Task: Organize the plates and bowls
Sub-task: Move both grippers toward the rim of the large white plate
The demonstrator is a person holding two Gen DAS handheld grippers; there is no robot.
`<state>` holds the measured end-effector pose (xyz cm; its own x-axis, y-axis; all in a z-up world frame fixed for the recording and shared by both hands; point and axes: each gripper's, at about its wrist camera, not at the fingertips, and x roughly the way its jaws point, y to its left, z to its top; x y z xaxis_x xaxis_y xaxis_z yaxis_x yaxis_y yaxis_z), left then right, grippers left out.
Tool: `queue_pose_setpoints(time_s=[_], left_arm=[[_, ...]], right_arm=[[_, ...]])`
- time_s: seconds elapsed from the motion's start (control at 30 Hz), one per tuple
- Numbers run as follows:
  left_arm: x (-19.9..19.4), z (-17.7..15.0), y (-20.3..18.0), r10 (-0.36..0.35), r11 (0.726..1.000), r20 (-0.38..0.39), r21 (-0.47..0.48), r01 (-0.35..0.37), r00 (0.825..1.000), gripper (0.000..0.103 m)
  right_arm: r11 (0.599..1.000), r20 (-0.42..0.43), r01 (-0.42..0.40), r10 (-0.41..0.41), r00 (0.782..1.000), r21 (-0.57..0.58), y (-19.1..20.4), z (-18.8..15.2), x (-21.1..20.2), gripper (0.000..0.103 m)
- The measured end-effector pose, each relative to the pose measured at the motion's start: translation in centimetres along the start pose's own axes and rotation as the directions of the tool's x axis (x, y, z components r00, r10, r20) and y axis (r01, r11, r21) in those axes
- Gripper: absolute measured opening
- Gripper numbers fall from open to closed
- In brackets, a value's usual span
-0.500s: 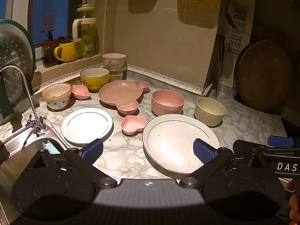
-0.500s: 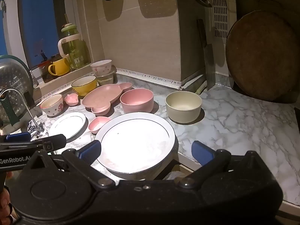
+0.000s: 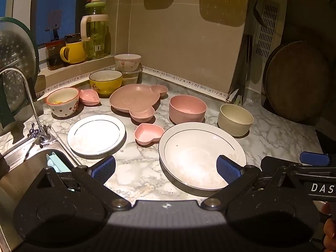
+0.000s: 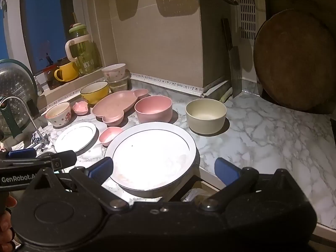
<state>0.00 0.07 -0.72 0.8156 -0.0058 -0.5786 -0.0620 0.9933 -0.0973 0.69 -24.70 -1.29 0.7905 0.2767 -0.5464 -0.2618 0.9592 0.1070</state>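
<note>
Both grippers were held low over the near edge of the marble counter (image 3: 279,130), each with its jaws wide apart and nothing between them. The large plate (image 3: 201,154) lay flat at the front of the counter, its near rim reaching the counter edge or slightly past it in the right wrist view; which of the two could not be told. It was seen just ahead of the right gripper (image 4: 164,168), slightly left of that gripper's midline, with the left pad overlapping the rim in the picture; contact could not be confirmed. From the left gripper (image 3: 166,168) the same plate lay ahead and to the right, its right pad seen against the plate's near rim. The right gripper was judged the nearer and better aligned. Being round, the plate offered no long axis, so any grasp would have to be taken on the rim. The small plate (image 3: 96,134) lay ahead of the left gripper, to the left, by the sink (image 3: 23,168). Behind were set the heart dish (image 3: 149,133), the pink bowl (image 3: 187,109), the beige bowl (image 3: 235,119) and the bear plate (image 3: 137,100). The plate's nearest rim was hidden by gripper bodies, and glare washed out its centre.
</note>
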Motion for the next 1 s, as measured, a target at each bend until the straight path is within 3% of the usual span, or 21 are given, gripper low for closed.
queue_pose_setpoints(time_s=[1.0], left_arm=[[-0.66, 0.2, -0.13, 0.006, 1.0, 0.011, 0.017, -0.006, 1.0, 0.103]], right_arm=[[1.0, 0.013, 0.005, -0.005, 1.0, -0.019, 0.14, -0.1, -0.82, 0.103]])
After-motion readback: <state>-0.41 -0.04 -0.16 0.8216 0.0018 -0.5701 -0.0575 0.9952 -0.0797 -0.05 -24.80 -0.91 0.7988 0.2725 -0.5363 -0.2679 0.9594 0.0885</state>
